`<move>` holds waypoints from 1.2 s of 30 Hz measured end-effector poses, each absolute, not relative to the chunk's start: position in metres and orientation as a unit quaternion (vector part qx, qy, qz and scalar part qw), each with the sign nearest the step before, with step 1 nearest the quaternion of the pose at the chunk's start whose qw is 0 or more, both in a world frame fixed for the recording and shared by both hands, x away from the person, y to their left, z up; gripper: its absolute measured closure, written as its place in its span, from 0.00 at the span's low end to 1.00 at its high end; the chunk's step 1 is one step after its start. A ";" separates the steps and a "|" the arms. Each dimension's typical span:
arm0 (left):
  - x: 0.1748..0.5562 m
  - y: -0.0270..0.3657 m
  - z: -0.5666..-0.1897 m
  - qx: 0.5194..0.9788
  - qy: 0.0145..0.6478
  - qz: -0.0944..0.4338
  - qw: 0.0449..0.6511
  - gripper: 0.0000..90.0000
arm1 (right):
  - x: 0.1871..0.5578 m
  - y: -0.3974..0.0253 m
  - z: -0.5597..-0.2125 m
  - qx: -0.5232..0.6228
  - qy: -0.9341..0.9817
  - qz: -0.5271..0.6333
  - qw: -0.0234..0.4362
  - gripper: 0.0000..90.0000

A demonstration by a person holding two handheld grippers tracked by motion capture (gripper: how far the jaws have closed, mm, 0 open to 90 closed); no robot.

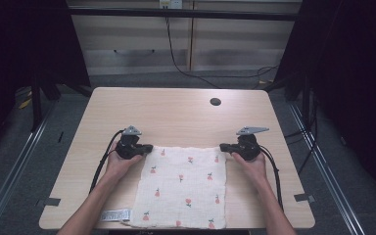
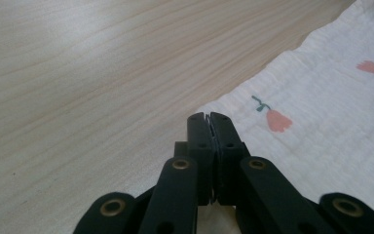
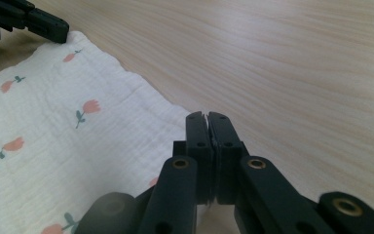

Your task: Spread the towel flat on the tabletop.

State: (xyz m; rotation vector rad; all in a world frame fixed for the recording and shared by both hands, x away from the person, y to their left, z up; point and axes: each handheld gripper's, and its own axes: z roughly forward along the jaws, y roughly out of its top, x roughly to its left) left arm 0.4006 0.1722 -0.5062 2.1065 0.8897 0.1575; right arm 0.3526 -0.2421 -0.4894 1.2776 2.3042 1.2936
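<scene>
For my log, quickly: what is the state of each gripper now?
Left gripper: jaws closed at the far left corner of the cloth; a pinch cannot be told.
Right gripper: jaws closed at the far right corner; likewise unclear.

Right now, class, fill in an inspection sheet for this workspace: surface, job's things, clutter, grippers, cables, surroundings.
Surface: light wooden table, round hole near far edge.
Job's things: white tulip-print cloth lying flat, label at near left corner.
Clutter: nothing seen.
Grippers: left gripper and right gripper at cloth's far corners, jaws closed; whether they pinch the cloth is unclear.
Cables: black cable trails from the left gripper; another on the floor.
Surroundings: cabinets, dark curtains.
</scene>
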 end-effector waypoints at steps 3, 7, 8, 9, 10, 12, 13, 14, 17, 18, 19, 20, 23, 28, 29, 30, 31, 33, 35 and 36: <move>0.400 0.173 -0.503 0.833 0.353 0.060 0.421 0.98 | 0.351 -0.242 -0.488 0.435 0.779 0.440 0.102 0.99; 0.399 0.176 -0.497 0.830 0.349 0.063 0.431 0.98 | 0.351 -0.243 -0.485 0.430 0.777 0.446 0.106 0.99; 0.398 0.178 -0.494 0.828 0.348 0.062 0.435 0.98 | 0.350 -0.243 -0.484 0.431 0.776 0.447 0.107 0.99; 0.398 0.181 -0.491 0.825 0.348 0.062 0.440 0.98 | 0.350 -0.243 -0.483 0.433 0.775 0.449 0.106 0.99; 0.397 0.183 -0.488 0.824 0.346 0.063 0.445 0.98 | 0.350 -0.244 -0.482 0.430 0.774 0.452 0.110 0.99; 0.396 0.186 -0.483 0.820 0.345 0.066 0.451 0.98 | 0.349 -0.245 -0.479 0.430 0.769 0.460 0.109 0.99; 0.395 0.187 -0.482 0.818 0.345 0.066 0.455 0.98 | 0.348 -0.246 -0.477 0.429 0.768 0.462 0.111 0.99; 0.395 0.187 -0.480 0.815 0.346 0.065 0.460 0.98 | 0.348 -0.246 -0.476 0.430 0.766 0.465 0.112 0.99; 0.394 0.189 -0.474 0.811 0.341 0.068 0.470 0.98 | 0.347 -0.247 -0.472 0.429 0.761 0.471 0.117 0.99; 0.393 0.190 -0.471 0.811 0.339 0.068 0.472 0.98 | 0.346 -0.248 -0.471 0.431 0.759 0.473 0.118 0.99; 0.393 0.191 -0.469 0.808 0.340 0.070 0.475 0.98 | 0.346 -0.248 -0.470 0.431 0.758 0.475 0.120 0.99; 0.392 0.192 -0.467 0.807 0.339 0.070 0.478 0.98 | 0.346 -0.249 -0.469 0.429 0.757 0.478 0.121 0.99; 0.392 0.196 -0.461 0.802 0.338 0.074 0.487 0.98 | 0.344 -0.251 -0.465 0.430 0.752 0.484 0.122 0.99; 0.389 0.198 -0.451 0.795 0.334 0.079 0.501 0.98 | 0.340 -0.251 -0.455 0.423 0.745 0.500 0.128 0.99; 0.388 0.198 -0.449 0.794 0.332 0.080 0.503 0.98 | 0.340 -0.251 -0.453 0.422 0.744 0.502 0.129 0.99; 0.387 0.198 -0.447 0.792 0.331 0.079 0.508 0.98 | 0.340 -0.251 -0.451 0.420 0.743 0.504 0.130 0.99; 0.387 0.198 -0.445 0.791 0.328 0.083 0.509 0.98 | 0.339 -0.250 -0.448 0.420 0.742 0.506 0.131 0.99; 0.386 0.198 -0.441 0.790 0.326 0.085 0.512 0.98 | 0.340 -0.251 -0.444 0.420 0.738 0.509 0.139 0.99; 0.386 0.198 -0.439 0.788 0.324 0.087 0.515 0.98 | 0.341 -0.251 -0.440 0.417 0.738 0.512 0.140 0.99; 0.386 0.198 -0.438 0.788 0.323 0.087 0.517 0.98 | 0.341 -0.251 -0.439 0.419 0.736 0.513 0.139 0.99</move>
